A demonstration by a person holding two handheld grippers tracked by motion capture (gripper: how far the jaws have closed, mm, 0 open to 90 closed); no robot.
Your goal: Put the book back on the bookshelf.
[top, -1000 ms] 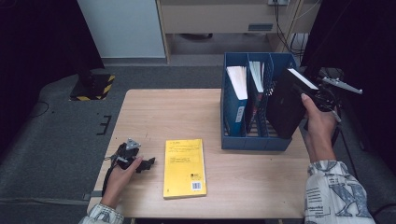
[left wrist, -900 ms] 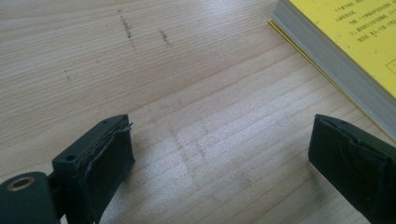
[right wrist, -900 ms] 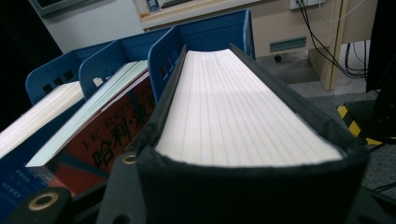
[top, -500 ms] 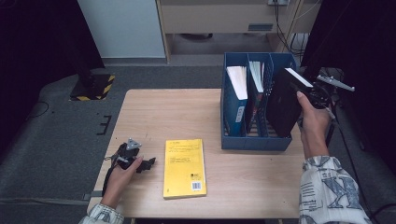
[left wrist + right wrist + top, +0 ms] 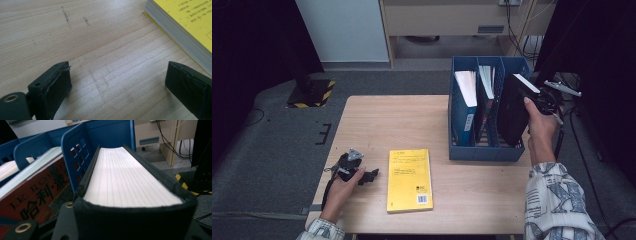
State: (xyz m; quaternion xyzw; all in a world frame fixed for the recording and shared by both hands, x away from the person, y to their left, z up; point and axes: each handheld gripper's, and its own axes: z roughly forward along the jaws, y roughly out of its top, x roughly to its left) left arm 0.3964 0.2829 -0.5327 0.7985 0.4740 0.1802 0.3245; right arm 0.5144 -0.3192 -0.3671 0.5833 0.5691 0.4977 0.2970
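A black-covered book stands upright in the rightmost slot of the blue file holder, with my right gripper shut on its top corner. In the right gripper view the book's white page edge runs away from the jaws between blue dividers. A yellow book lies flat on the wooden table. My left gripper rests on the table just left of it, open, with bare wood between its jaws and the yellow book's corner at the upper right.
The holder's other slots hold a white-paged book and a thinner one; a red cover with lettering shows beside my right jaws. A cabinet and cables stand beyond the table. A yellow-black striped base sits on the floor.
The right hand has lowered the black book a little further into the rightmost slot. The left gripper and yellow book have stayed put.
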